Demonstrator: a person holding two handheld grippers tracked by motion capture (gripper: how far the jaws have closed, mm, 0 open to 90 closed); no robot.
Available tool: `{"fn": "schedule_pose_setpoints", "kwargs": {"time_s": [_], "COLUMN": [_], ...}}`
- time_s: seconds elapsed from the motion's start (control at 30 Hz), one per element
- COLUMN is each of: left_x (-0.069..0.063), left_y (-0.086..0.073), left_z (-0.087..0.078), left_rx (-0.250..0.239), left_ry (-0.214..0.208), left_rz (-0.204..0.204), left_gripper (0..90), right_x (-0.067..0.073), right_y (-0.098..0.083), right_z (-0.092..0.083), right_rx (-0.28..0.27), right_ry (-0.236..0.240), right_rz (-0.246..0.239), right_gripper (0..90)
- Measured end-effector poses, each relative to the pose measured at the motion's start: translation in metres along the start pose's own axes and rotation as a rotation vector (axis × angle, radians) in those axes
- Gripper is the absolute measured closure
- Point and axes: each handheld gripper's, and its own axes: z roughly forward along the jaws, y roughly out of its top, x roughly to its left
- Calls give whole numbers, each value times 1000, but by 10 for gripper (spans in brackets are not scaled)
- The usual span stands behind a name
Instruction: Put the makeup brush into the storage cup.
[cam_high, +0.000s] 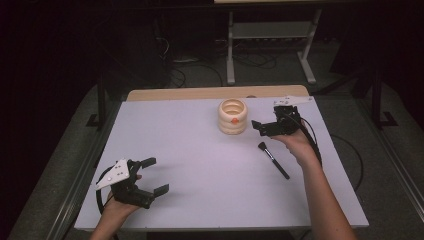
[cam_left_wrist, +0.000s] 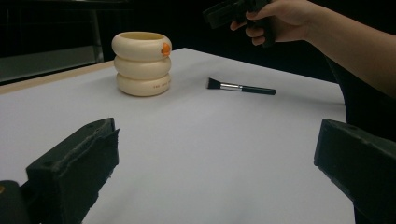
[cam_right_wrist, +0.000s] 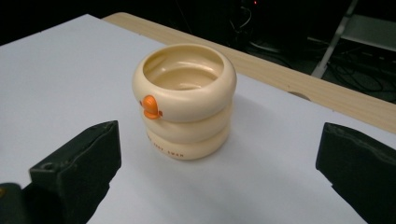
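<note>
On our tabletop (cam_high: 190, 165) nothing is moved yet, so we judge the work barely begun. The cream ringed cup (cam_high: 232, 116) stands upright, mouth up, toward the far edge. Our right claw (cam_high: 263, 127) hangs released just beside it; our left claw (cam_high: 155, 176) rests released, well apart. The brush (cam_high: 273, 160) lies flat, bristles toward the cup.

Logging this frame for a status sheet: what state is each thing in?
Cream ringed cup: upright, empty, untouched.
Makeup brush: lying flat on the white table, not held.
Left gripper: open, holding nothing.
Right gripper: open, holding nothing, facing the cup.
</note>
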Motion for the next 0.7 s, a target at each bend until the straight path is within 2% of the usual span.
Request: {"fn": "schedule_pose_setpoints", "kwargs": {"time_s": [0.1,0.17,0.27,0.4,0.5,0.67,0.7], "left_x": [0,0,0,0,0,0,0], "left_y": [0,0,-1,-1,-1,-1,-1], "left_z": [0,0,0,0,0,0,0], "left_rx": [-1,5,4,10,9,10,13], "left_ry": [0,2,-2,-2,-3,-3,-3], "left_rz": [1,1,-1,1,1,2,5], "left_gripper": [0,0,0,0,0,0,0], "right_x": [1,2,3,5,6,7,7], "right_y": [0,1,2,3,3,2,2], "right_z": [-1,-1,-2,-2,-2,0,0], "right_rx": [22,58,79,135,159,236,236], "right_ry": [-3,2,-5,-2,3,14,14], "right_rz": [4,16,9,14,9,16,16], "right_gripper": [15,70,91,125,131,135,135]}}
